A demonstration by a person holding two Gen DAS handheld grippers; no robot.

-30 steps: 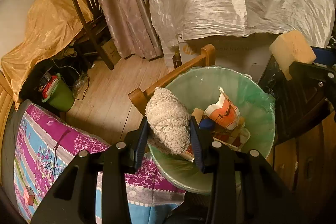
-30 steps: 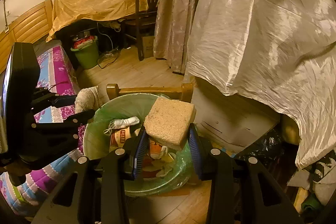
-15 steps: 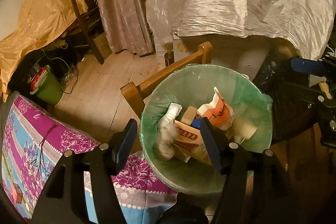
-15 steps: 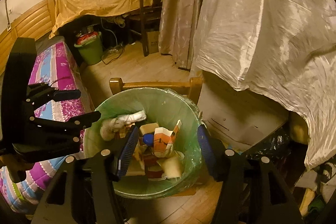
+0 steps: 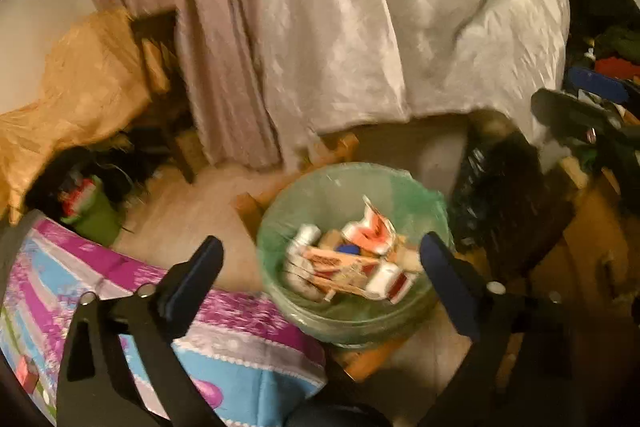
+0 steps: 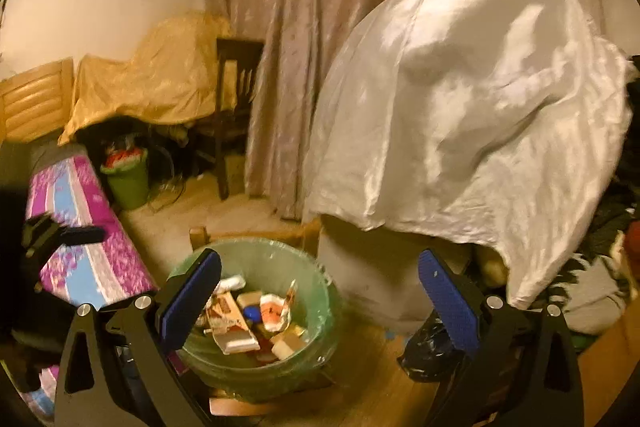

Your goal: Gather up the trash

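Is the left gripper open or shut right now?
Open: the left gripper has its jaws spread wide with nothing between them, above the trash bin.

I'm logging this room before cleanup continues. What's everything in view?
Bin: one, green-lined, on floor, centre.
Trash: several pieces, mostly orange and white, inside bin.
White sheet: one, draped over bulky furniture, right.
Curtain: one, pinkish, back wall.
Chair: one, dark wood, beside curtain.
Gold cover: one, over furniture, left.
Green bucket: one, on floor, left.
Bedspread: one, purple and blue, left.
Black bag: one, on floor, right of bin.
Left gripper: open, empty.
Right gripper: open, empty.
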